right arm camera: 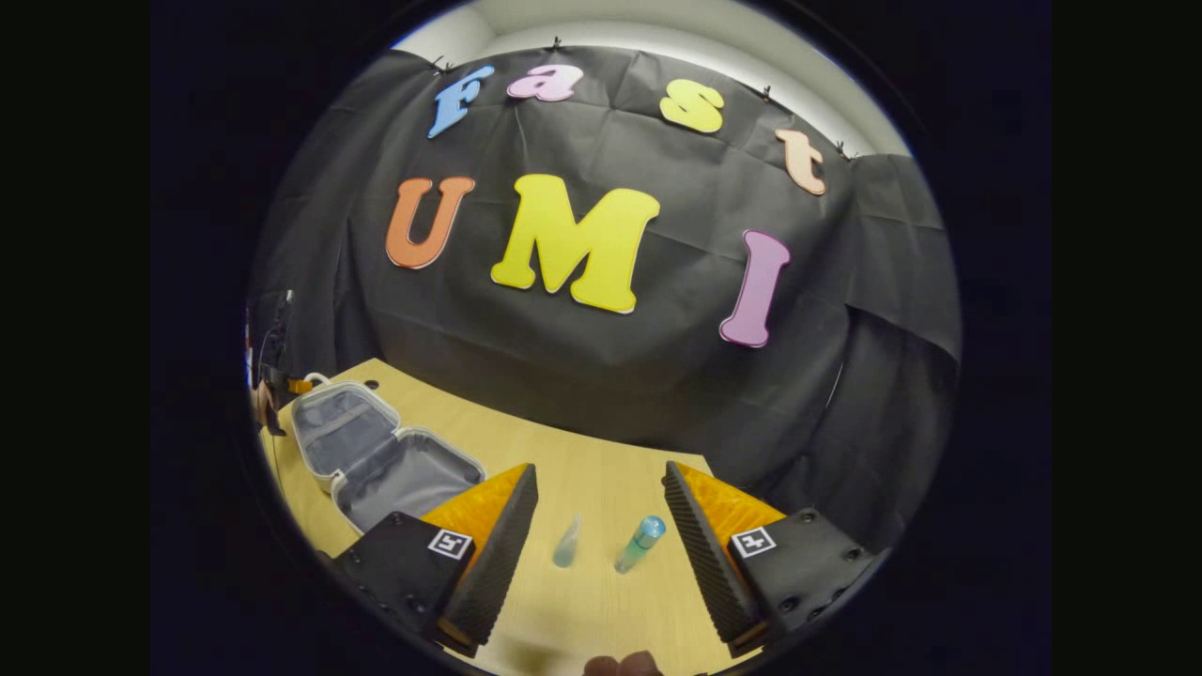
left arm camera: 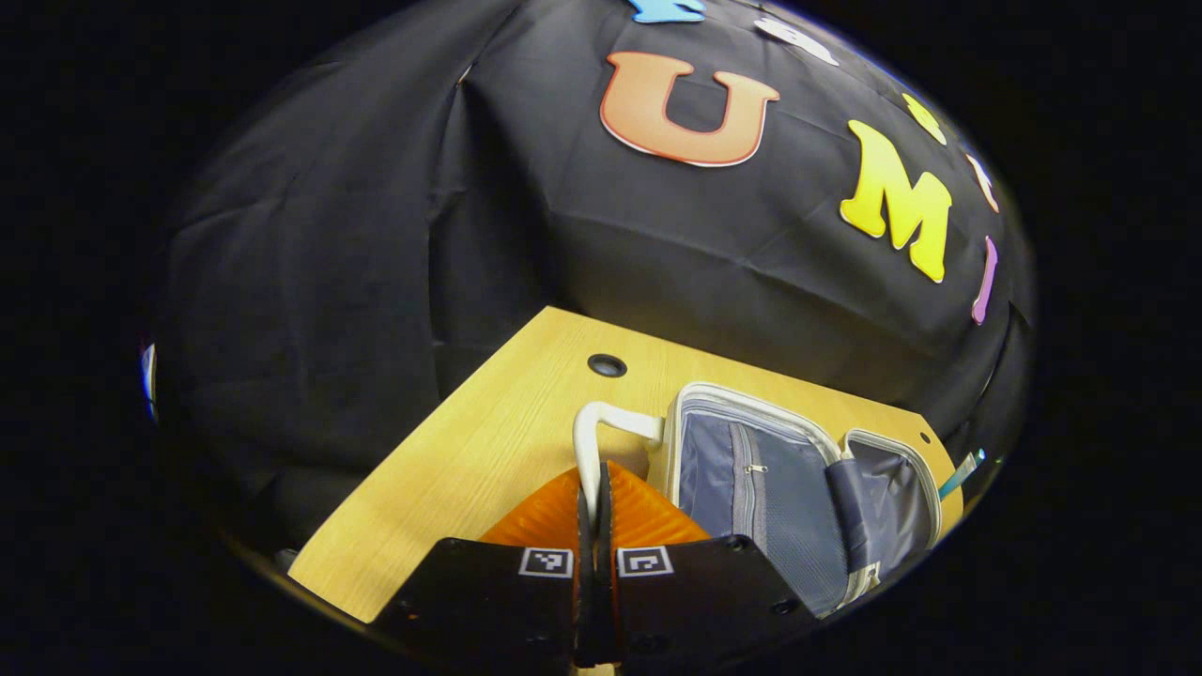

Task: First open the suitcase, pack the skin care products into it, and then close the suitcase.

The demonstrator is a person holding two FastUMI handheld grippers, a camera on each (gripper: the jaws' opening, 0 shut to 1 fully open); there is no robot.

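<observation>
1. Our left gripper (left arm camera: 593, 526) has its fingers pressed together on the white handle (left arm camera: 590, 451) of the suitcase (left arm camera: 798, 488); the handle runs down between them, so we're clamped on it.
2. The suitcase lies open on the table (left arm camera: 451, 469), both halves up, grey lining showing; in the right gripper view it sits far left w/ its lid (right arm camera: 340, 432) spread away from the base.
3. Our right gripper (right arm camera: 601, 507) hangs above the table w/ fingers wide apart, nothing between them but air.
4. Two skin care items lie on the wood ahead of it: a small clear bottle (right arm camera: 566, 543) on the left and a blue-capped tube (right arm camera: 639, 545) just to its right; both outside the case, well apart from it.
5. Risks, as we judge: the bottle and tube lie near each other, so closing on one could nudge the other & roll it away; both look slim & round, so a shallow pinch may squirt them out.
6. If the left grip tugs the handle, the light case could slide or flop shut while the right one carries an item over.
7. Whether anything is packed inside already, we can't tell; parts of the interior are hidden.
</observation>
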